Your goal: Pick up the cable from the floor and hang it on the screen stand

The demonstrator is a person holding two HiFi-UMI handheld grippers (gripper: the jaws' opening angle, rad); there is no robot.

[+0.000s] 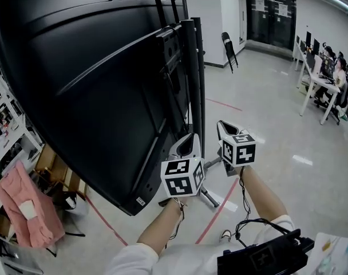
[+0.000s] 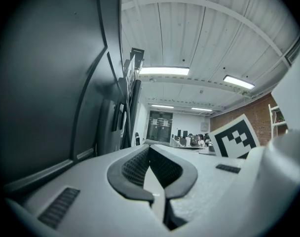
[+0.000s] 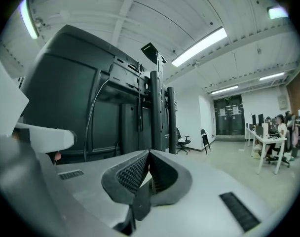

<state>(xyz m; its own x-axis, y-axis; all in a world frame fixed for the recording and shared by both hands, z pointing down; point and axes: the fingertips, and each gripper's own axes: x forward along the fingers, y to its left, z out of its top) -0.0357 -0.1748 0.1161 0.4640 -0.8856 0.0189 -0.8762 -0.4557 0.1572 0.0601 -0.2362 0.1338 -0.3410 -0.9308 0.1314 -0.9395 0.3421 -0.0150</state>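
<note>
The big black screen [image 1: 94,79] shows its back and is mounted on the screen stand's two dark posts [image 1: 194,85]. In the right gripper view a thin dark cable [image 3: 93,113] curves down the screen's back beside the posts [image 3: 156,112]. I cannot make out a cable on the floor in any view. My left gripper [image 1: 192,137] is shut and empty, close to the posts' lower part. Just right of the posts, my right gripper [image 1: 223,126] is shut too, with nothing between its pads. Both point at the stand.
The stand's foot [image 1: 209,198] rests on the grey floor between red tape lines [image 1: 218,209]. A folding chair [image 1: 229,49] leans at the far wall. Desks with seated people [image 1: 325,79] stand at the right. A pink cloth [image 1: 28,208] and shelves crowd the left.
</note>
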